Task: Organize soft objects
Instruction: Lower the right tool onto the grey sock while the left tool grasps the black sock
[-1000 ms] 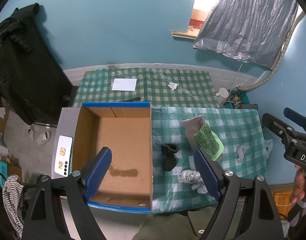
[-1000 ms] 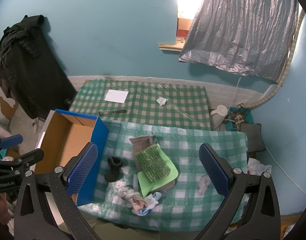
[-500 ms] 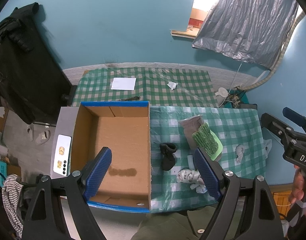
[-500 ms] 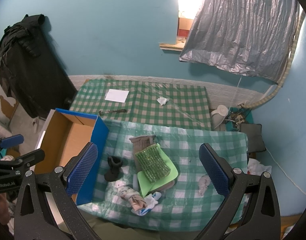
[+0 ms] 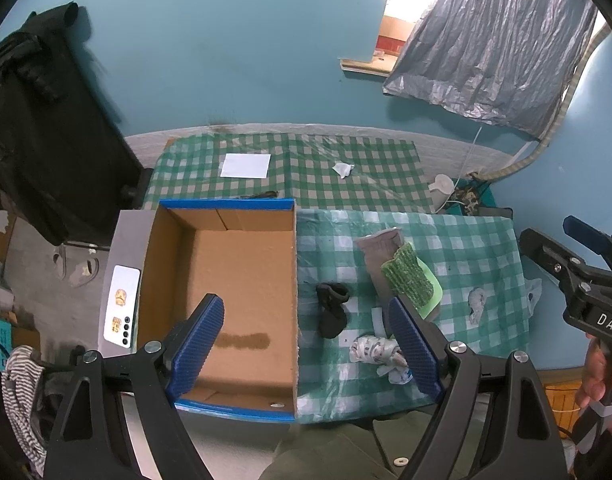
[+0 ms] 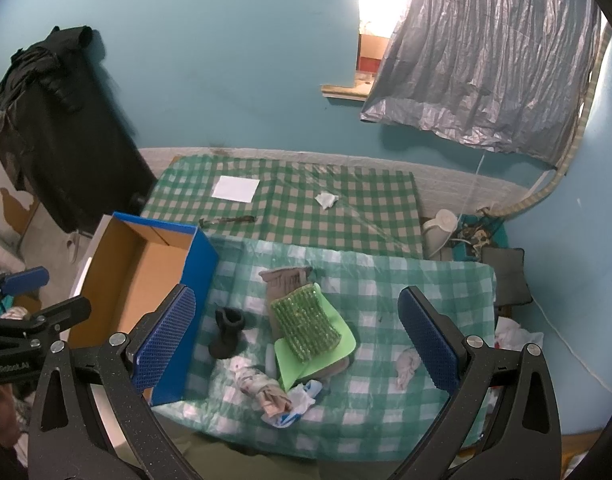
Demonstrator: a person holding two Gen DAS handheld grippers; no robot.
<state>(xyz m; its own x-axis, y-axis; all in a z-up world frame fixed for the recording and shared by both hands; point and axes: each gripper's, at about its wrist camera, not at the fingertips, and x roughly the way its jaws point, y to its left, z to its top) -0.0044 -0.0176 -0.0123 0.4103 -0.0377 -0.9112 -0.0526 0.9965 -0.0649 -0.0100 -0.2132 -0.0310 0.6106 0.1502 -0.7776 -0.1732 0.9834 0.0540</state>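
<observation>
Soft items lie on a green checked cloth (image 6: pixel 370 280): a black sock (image 6: pixel 227 332) (image 5: pixel 332 312), a green knitted pad (image 6: pixel 306 322) (image 5: pixel 406 276) on a light green sheet over a beige cloth (image 6: pixel 284 280), a patterned rolled bundle (image 6: pixel 266 390) (image 5: pixel 376 350), and a small pale crumpled piece (image 6: pixel 406 366) (image 5: pixel 476 304). An open cardboard box (image 5: pixel 234 280) (image 6: pixel 138 264) with blue sides stands to their left, nothing in it. My left gripper (image 5: pixel 306 336) hovers open high above the box's right wall. My right gripper (image 6: pixel 296 338) hovers open above the pile. Neither holds anything.
A second checked table (image 6: pixel 290 200) behind carries a white paper (image 6: pixel 236 189), a crumpled tissue (image 6: pixel 326 200) and a thin dark tool (image 6: pixel 228 221). Black clothing (image 6: pixel 46 120) hangs at the left. A white kettle (image 6: pixel 442 224) and cables sit at the right.
Both views have drifted only slightly; the objects and the open jaws stay as they were.
</observation>
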